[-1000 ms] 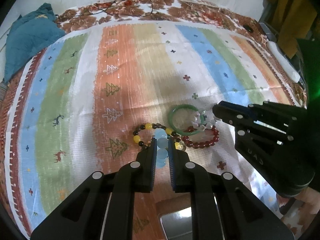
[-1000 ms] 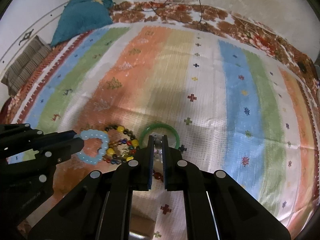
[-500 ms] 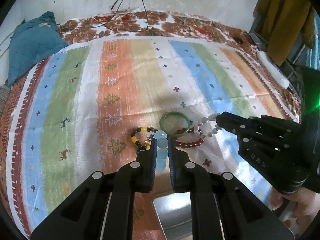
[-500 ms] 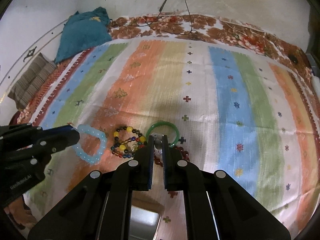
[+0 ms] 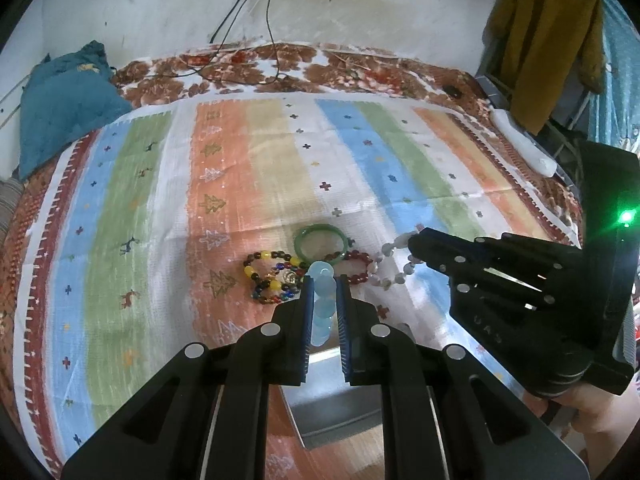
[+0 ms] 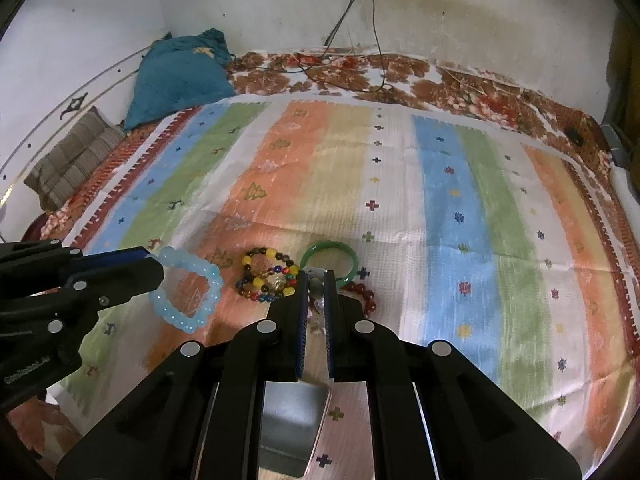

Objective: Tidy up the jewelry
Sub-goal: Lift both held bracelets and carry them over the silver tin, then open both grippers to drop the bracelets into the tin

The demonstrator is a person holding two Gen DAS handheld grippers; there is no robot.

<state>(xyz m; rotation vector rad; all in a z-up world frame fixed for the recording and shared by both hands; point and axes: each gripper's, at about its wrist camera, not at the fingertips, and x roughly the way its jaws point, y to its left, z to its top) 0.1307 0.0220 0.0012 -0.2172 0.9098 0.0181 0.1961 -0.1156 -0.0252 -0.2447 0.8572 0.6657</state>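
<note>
My left gripper [image 5: 323, 280] is shut on a light blue bead bracelet [image 5: 322, 304] and holds it above the bed; the bracelet also shows hanging from it in the right wrist view [image 6: 188, 294]. My right gripper [image 6: 316, 278] is shut on a white bead bracelet [image 5: 390, 266], which dangles from its tip. On the striped cloth lie a green bangle [image 5: 320, 242], a dark red bead bracelet [image 5: 360, 266] and a yellow-and-black bead bracelet [image 5: 270, 276]. A metal tin [image 5: 332, 396] sits below the grippers.
A teal pillow [image 6: 180, 76] and a striped cushion [image 6: 72, 162] lie at the far left. Cables [image 6: 360, 20] hang down the back wall. A mustard garment [image 5: 548, 40] hangs at the right, and a white object [image 5: 524, 142] lies at the bed's right edge.
Both grippers have risen and pulled back from the pile. The white bracelet has come up off the cloth with the right gripper. The blue bracelet stays in the left one.
</note>
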